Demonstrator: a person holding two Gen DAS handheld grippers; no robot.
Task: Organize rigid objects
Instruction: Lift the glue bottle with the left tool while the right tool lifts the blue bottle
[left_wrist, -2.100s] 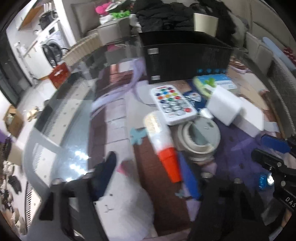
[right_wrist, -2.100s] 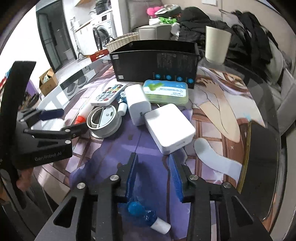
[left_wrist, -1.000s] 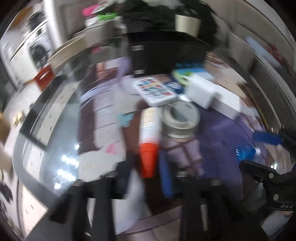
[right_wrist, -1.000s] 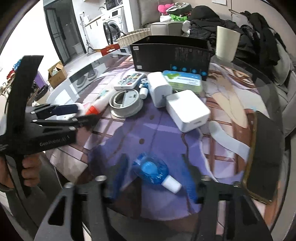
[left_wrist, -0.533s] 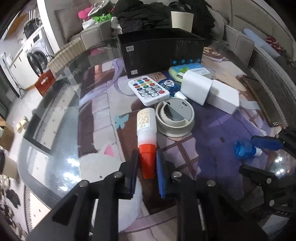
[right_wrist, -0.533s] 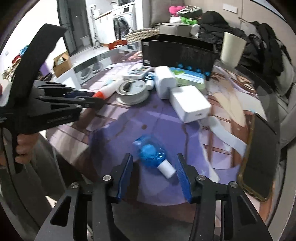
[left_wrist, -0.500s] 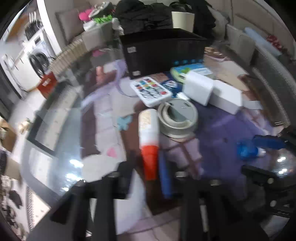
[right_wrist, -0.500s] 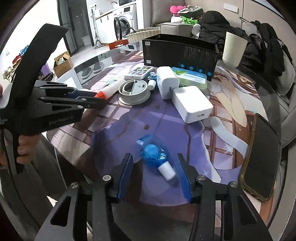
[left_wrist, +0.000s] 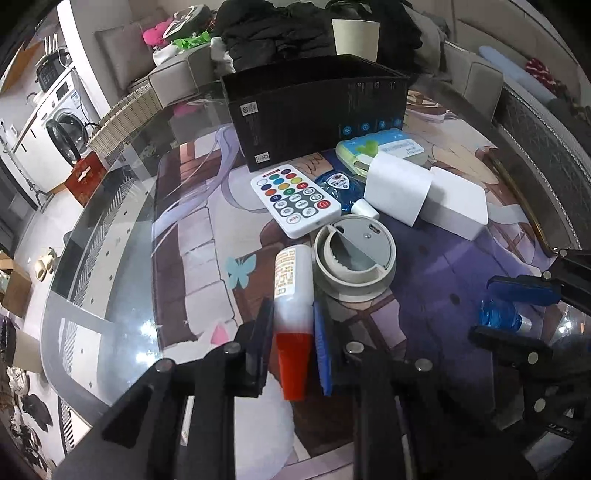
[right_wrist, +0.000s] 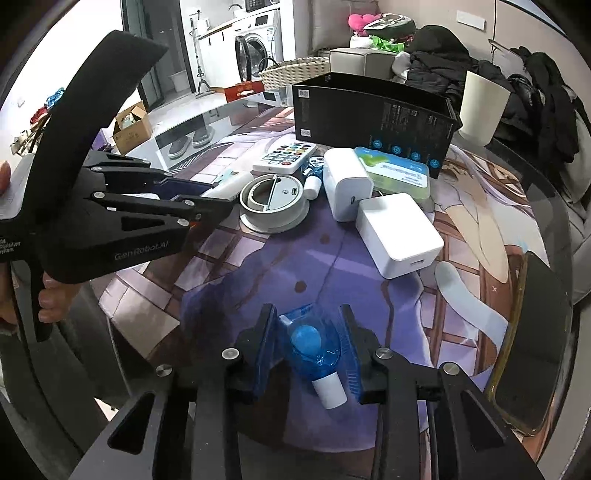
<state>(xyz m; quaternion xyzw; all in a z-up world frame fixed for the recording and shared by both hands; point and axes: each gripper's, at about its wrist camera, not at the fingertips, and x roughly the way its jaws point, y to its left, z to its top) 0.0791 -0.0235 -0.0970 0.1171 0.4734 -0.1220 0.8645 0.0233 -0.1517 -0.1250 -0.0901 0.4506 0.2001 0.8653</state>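
Left wrist view. The left gripper (left_wrist: 293, 343) is clamped on a white glue bottle with a red cap (left_wrist: 293, 306), both pads pressing its sides where the white body meets the cap; the bottle lies on the printed mat (left_wrist: 207, 236) toward the table's near edge. Just beyond its base sits a round grey holder (left_wrist: 354, 258), then a white remote control (left_wrist: 295, 199) and two white chargers (left_wrist: 424, 195). A black box (left_wrist: 317, 110) stands toward the far edge. At the right edge the right gripper (left_wrist: 502, 314) straddles a small blue bottle (left_wrist: 498, 315).

Right wrist view. The right gripper (right_wrist: 308, 350) is closing its jaws about the small blue bottle (right_wrist: 314, 347), which lies between the pads near the table's near edge, white cap toward the camera. A hand (right_wrist: 48, 299) holds the left gripper (right_wrist: 207, 201) at the left. A dark phone (right_wrist: 532, 339) lies by the right edge.
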